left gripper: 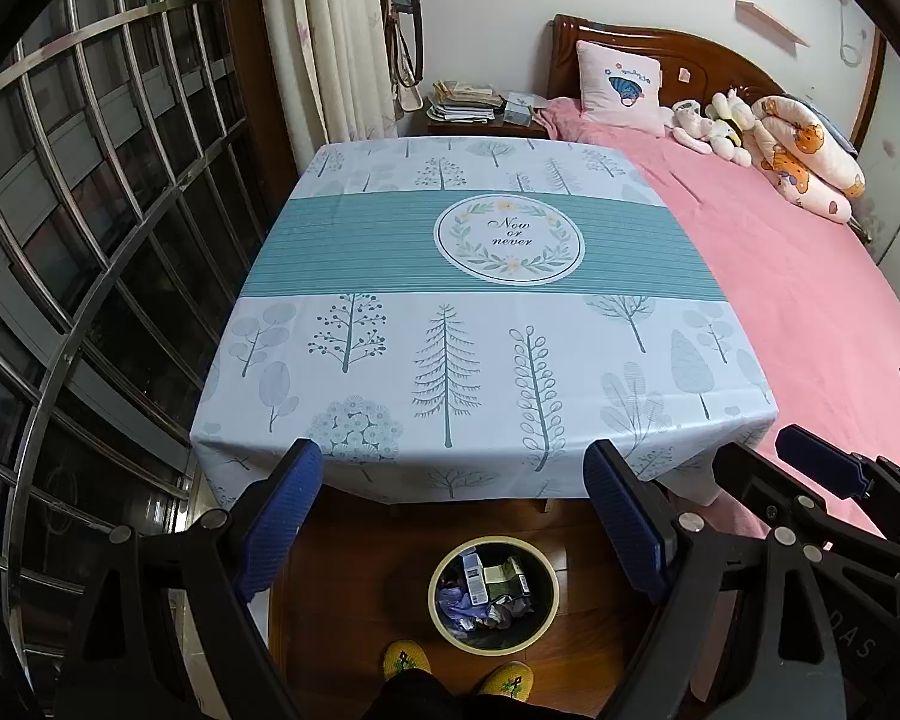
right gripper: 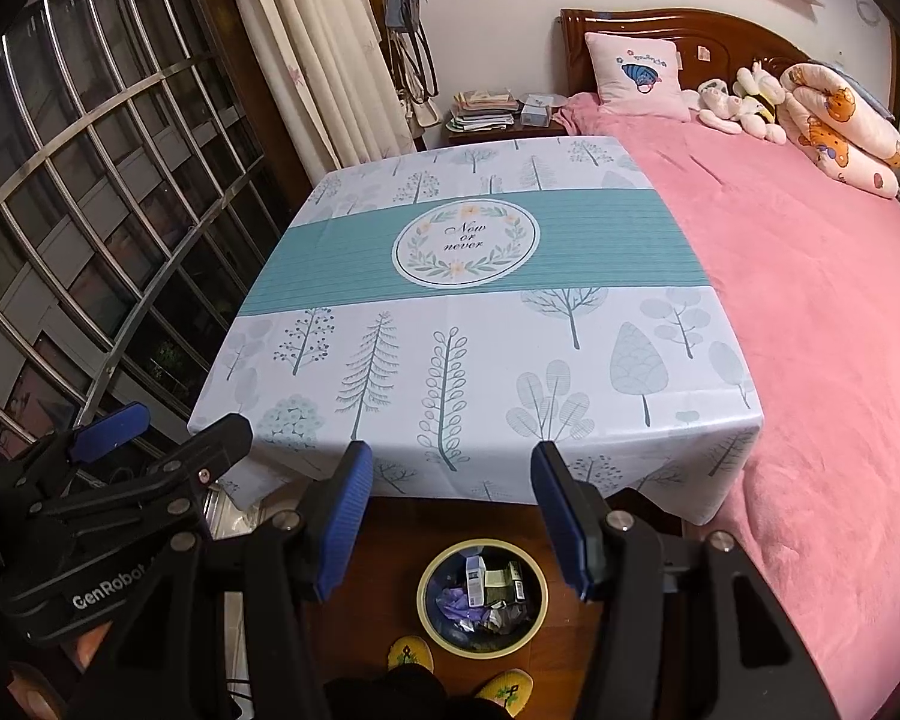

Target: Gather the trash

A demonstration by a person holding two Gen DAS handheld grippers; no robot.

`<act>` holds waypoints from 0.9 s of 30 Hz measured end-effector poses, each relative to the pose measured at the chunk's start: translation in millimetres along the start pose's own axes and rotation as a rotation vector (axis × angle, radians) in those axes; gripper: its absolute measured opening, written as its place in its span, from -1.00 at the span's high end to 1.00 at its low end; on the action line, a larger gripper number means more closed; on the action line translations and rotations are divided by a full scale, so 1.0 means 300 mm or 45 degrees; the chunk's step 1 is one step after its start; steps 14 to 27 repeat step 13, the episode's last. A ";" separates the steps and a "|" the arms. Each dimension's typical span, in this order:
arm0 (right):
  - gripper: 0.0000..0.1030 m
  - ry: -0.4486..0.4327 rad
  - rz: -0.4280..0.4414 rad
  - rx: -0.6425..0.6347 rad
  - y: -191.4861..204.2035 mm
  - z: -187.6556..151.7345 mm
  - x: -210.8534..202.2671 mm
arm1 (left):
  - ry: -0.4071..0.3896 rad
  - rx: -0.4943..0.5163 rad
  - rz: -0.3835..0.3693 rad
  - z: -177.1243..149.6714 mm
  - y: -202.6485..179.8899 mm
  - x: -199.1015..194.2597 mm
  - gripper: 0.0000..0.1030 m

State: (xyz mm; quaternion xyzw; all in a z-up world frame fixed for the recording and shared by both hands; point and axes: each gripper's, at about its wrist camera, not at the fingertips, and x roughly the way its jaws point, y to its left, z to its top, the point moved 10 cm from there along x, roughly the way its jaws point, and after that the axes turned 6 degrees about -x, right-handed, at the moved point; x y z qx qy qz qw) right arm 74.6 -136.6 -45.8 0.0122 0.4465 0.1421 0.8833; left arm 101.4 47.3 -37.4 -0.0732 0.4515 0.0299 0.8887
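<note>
Yellow slippers (left gripper: 450, 669) half cut off

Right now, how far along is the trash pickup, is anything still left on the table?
It looks finished. The trash bin on the floor already holds boxes and crumpled wrappers, and no litter shows on the tablecloth. Nothing is in hand: the left gripper and right gripper are both open and empty. Nothing visible is left to collect.
</note>
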 end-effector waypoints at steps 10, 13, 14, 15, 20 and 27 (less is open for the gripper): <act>-0.07 0.011 0.007 0.001 0.008 -0.002 0.021 | 0.007 -0.007 0.014 -0.003 0.029 0.024 -0.70; -0.07 0.017 0.012 -0.005 0.014 0.004 0.034 | 0.014 -0.012 0.021 -0.002 0.037 0.030 -0.70; -0.07 0.017 0.012 -0.005 0.014 0.004 0.034 | 0.014 -0.012 0.021 -0.002 0.037 0.030 -0.70; -0.07 0.017 0.012 -0.005 0.014 0.004 0.034 | 0.014 -0.012 0.021 -0.002 0.037 0.030 -0.70; -0.07 0.017 0.012 -0.005 0.014 0.004 0.034 | 0.014 -0.012 0.021 -0.002 0.037 0.030 -0.70; -0.07 0.017 0.012 -0.005 0.014 0.004 0.034 | 0.014 -0.012 0.021 -0.002 0.037 0.030 -0.70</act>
